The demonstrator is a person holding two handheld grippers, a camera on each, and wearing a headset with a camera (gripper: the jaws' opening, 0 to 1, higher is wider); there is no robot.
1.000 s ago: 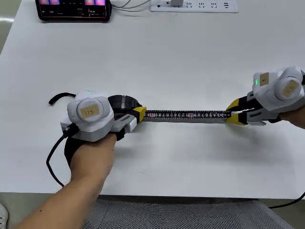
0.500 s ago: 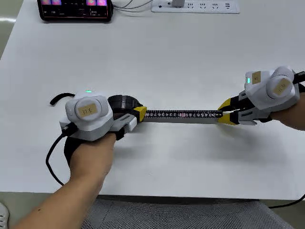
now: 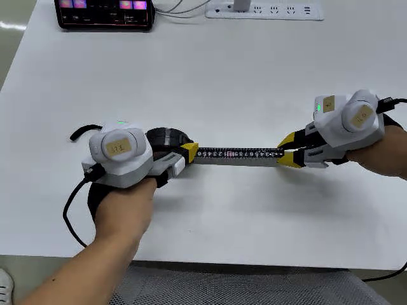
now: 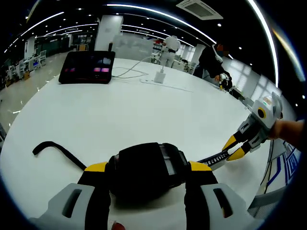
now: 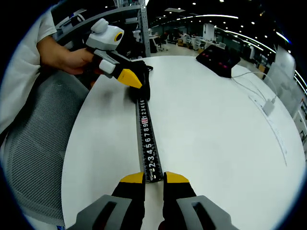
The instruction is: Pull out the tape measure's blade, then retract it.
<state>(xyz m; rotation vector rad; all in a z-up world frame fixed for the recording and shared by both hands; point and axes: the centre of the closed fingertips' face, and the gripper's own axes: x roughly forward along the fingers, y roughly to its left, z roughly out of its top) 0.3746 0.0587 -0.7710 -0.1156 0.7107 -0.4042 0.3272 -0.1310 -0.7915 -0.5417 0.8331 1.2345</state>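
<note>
Across the middle of the head view, the tape measure point(image 3: 166, 138) is clamped on the surface point(image 3: 254, 76) by the left gripper point(image 4: 147, 168) so its blade point(image 3: 238, 154), pinched by the right gripper point(image 3: 288, 150), is held straight.

At 6 o'clock the right hand-held gripper point(image 5: 153, 178) pinches the end of the blade point(image 5: 146, 134) between its yellow tips. The blade runs over the white counter point(image 5: 216, 143) toward 12 o'clock, to the black case point(image 5: 143, 89) clamped by the left hand-held gripper point(image 5: 130, 77). A mesh chair point(image 5: 38, 143) sits at 9 o'clock and a dark screen point(image 5: 218, 58) at 1.
</note>
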